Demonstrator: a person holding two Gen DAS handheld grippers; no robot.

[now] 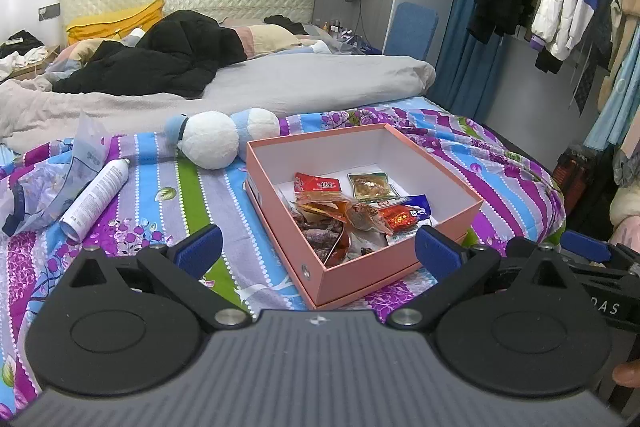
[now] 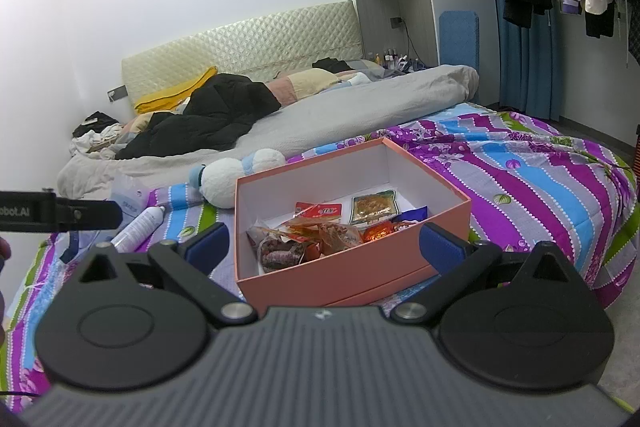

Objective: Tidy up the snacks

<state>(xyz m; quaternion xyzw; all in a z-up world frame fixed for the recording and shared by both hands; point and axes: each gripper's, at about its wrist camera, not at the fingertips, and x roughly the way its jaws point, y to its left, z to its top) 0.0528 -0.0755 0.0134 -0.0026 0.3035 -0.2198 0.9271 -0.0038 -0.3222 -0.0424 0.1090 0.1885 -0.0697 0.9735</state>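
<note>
Left wrist view has my left tool (image 1: 318,247) spread wide and holding nothing, its blue pads either side of the near corner of the pink box (image 1: 280,223) without touching it. That box sits open on the striped floral bedspread (image 1: 168,203) at the foot of the bed, and the snacks are all inside it: a red packet (image 1: 317,183) and a clear pack of something yellowish (image 1: 370,185) toward the back, a blue wrapper (image 1: 418,205) and a small orange-red one (image 1: 396,217) on the right, and a heap of crinkly see-through pouches (image 1: 340,217) toward the front; I think the darkest of these holds brownish pieces, though the plastic glare makes that uncertain. Left of the box a white spray can (image 1: 96,195) lies on its side beside a crumpled plastic bag (image 1: 48,187), and a white-and-blue plush toy (image 1: 216,141) lies just behind the box's far left corner. From the right wrist view, my right tool (image 2: 324,247) is equally wide and empty, hovering just in front of the box's near wall (image 2: 344,267), with my left tool's black side showing at the left edge.
</note>
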